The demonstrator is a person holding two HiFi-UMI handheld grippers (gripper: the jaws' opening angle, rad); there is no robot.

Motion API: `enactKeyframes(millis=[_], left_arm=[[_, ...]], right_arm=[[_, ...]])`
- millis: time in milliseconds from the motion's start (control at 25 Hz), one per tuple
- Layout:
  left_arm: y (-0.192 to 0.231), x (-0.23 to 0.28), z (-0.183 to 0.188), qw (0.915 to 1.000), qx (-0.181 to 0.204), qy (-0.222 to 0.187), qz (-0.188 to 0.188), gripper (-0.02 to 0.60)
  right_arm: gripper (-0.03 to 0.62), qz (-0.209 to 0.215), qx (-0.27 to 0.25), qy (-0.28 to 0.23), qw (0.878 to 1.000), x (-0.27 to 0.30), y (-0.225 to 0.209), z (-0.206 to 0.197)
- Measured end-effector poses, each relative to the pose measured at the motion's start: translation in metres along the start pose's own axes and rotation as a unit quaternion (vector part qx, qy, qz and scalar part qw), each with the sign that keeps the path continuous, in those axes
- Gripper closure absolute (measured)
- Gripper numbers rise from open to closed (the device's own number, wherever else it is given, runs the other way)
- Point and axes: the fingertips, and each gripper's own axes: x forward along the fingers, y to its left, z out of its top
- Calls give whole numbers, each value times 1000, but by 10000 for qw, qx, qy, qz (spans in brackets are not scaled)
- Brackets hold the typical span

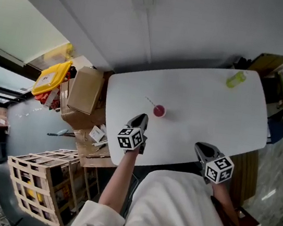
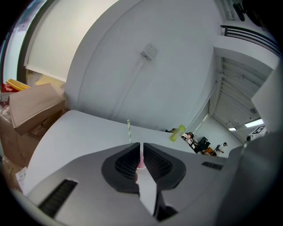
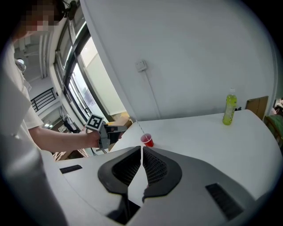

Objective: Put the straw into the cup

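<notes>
White oval desk (image 1: pixel 211 104) carries the small red plastic cup (image 1: pixel 159 111) with the thin pale straw (image 1: pixel 151 102) already leaning inside, so the task looks done, while the left hand-held gripper (image 1: pixel 140 119) and right hand-held gripper (image 1: pixel 202 147) hover nearby, jaws together, empty.

Bright, even daylight came from the window (image 3: pixel 86 75) at ten o'clock in the right gripper view. The white table (image 1: pixel 210 109) carried only faint shadows. Both gripper views bulged, with dark rims.
</notes>
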Motion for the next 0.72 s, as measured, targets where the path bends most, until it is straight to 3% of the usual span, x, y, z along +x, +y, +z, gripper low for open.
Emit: enactKeyframes(millis=[160, 720], left_arm=[[-13, -16, -2, 10000, 8, -28, 0, 578], [-98, -89, -40, 9991, -105, -326, -266, 580]], right_arm=[[556, 64, 172, -126, 9998, -8, -1, -5], [556, 403, 83, -257, 9988, -62, -9, -35]])
